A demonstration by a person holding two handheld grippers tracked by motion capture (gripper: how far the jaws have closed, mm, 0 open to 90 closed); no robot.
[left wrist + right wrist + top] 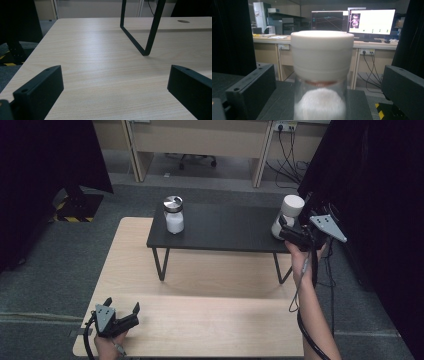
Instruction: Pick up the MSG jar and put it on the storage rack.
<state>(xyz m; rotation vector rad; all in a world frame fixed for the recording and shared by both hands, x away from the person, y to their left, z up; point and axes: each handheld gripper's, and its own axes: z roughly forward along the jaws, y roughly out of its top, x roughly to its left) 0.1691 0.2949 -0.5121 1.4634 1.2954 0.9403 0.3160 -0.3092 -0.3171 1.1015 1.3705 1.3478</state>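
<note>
the right tool is at the right end of a small black shelf that stands on the table, its jaws wide on either side of a jar with a white lid. in the right tool view the jar stands upright between the jaws with a gap on each side, so it is not gripped yet. the jar looks like clear glass or hard plastic with white powder in the bottom: stiff, smooth, likely slippery and breakable if glass, and not heavy by the look of it. the clear body just under the lid seems the best place to hold, squeezed evenly. a 2nd jar with a metal lid stands at the shelf's left end, well apart.

the left tool rests low at the table's near left corner, jaws wide, holding nothing. the table is pale wood grain. grey carpet lies below, dark curtains hang at both sides, and desks with 2 lit monitors stand behind.
</note>
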